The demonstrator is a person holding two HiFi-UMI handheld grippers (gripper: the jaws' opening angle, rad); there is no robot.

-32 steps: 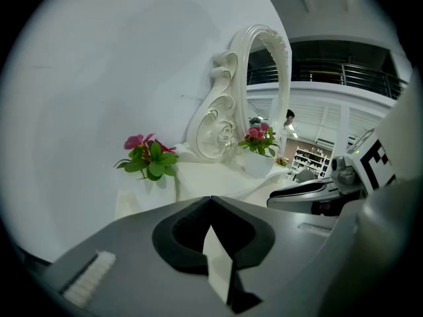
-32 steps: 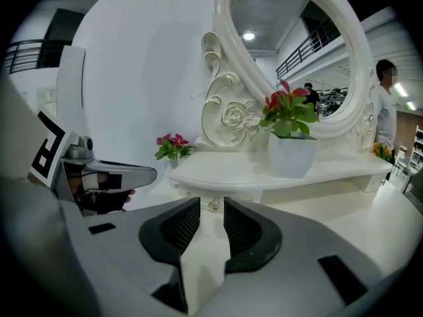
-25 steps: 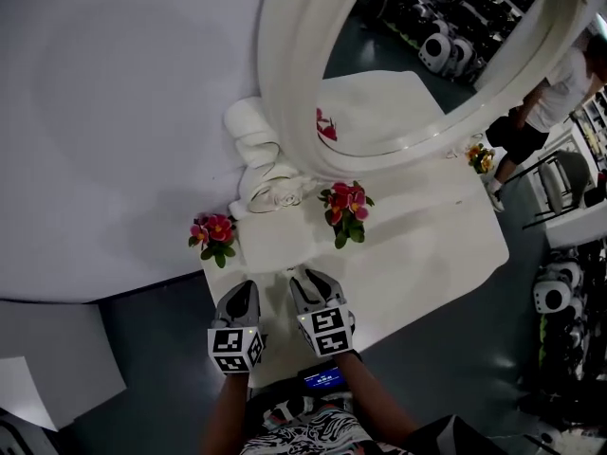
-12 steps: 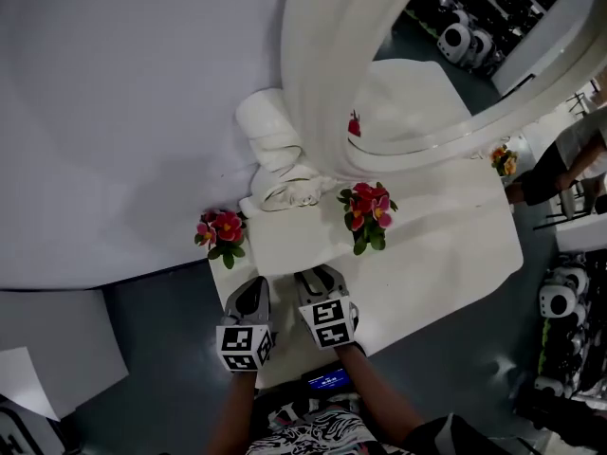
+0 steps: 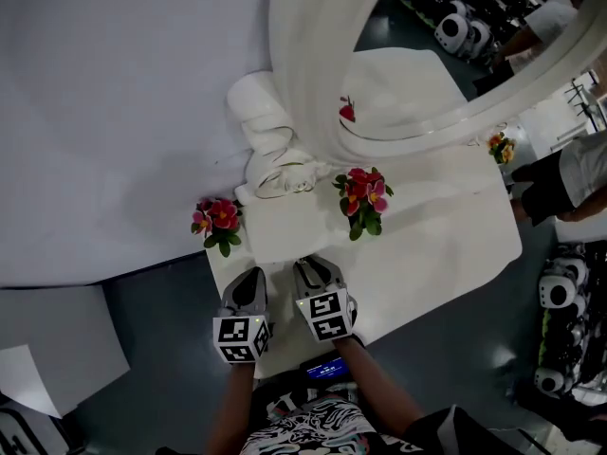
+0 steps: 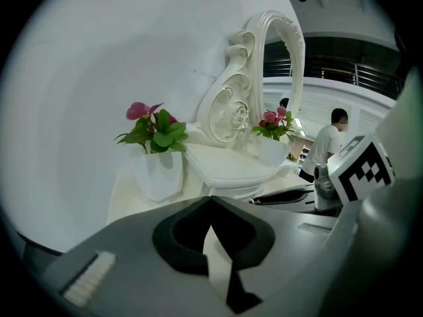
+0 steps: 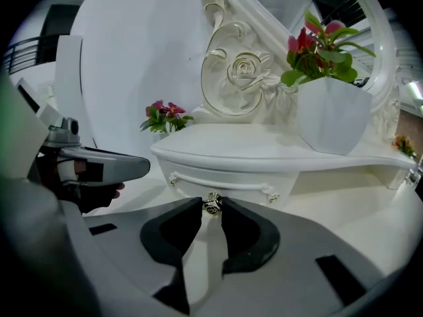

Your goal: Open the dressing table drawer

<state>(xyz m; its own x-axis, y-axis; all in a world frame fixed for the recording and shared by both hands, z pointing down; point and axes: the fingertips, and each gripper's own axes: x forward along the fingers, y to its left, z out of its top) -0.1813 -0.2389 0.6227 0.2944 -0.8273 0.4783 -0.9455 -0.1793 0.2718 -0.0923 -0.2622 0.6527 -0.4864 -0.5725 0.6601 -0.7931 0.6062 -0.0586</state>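
A small white dressing table (image 5: 436, 254) carries a raised drawer box (image 5: 285, 230) under an oval mirror (image 5: 417, 55). In the right gripper view the drawer front (image 7: 225, 177) shows a rope-like trim and a little metal knob (image 7: 212, 204). My right gripper (image 7: 212, 207) has its closing jaws on either side of the knob, with both tips touching it. My left gripper (image 6: 210, 198) hovers just left of the right one, shut with nothing between its tips. From the head view both grippers (image 5: 254, 275) (image 5: 309, 265) sit at the table's near edge, before the drawer.
Two white pots of pink flowers (image 5: 216, 218) (image 5: 360, 192) flank the drawer box. A carved scroll (image 7: 241, 71) holds up the mirror frame. A white wall runs behind and to the left. A person (image 5: 569, 173) stands at the far right, beside racks of equipment.
The right gripper has sunk slightly toward the drawer front. The head camera has shifted a little; the left gripper stays beside the right.
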